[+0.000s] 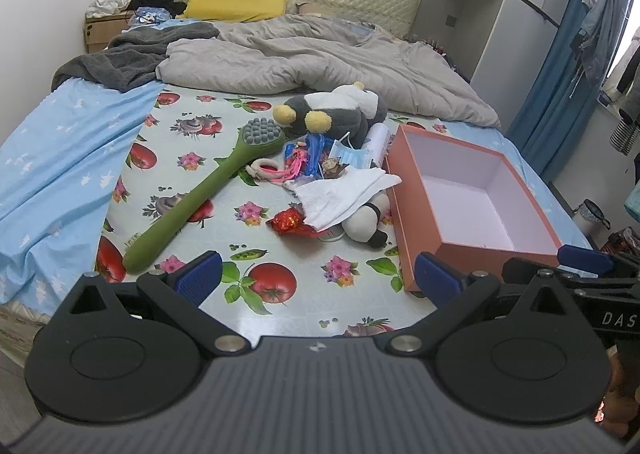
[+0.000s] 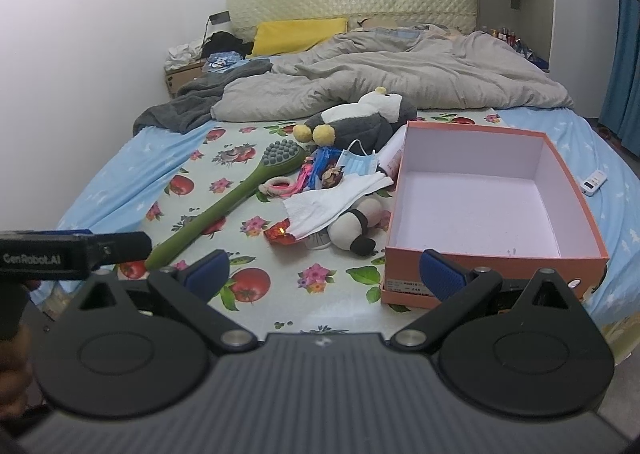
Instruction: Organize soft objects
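Lettering shows on both tools: "GenRobot.AI" on the left gripper (image 1: 318, 274) body seen from the right wrist view, "DAS" on the right gripper (image 2: 324, 272) seen from the left. Both hover over the near edge of the bed (image 1: 60, 157), side by side, jaws spread wide, nothing between the blue pads (image 1: 202, 272). Just ahead lies open patterned cloth (image 2: 280, 286) — room to move in. Beyond it, mid-bed, the pile: a green massage brush (image 2: 224, 209) lying slantwise, a red wrapper (image 2: 280, 234), a white cloth (image 2: 332, 199) draped on a small panda toy (image 2: 354, 228), a blue face mask (image 2: 358, 163), a grey plush (image 2: 360, 119) behind. An open orange box (image 2: 492, 266) sits at the near right edge, touching the panda; its label reads "245" — the rest is too small.
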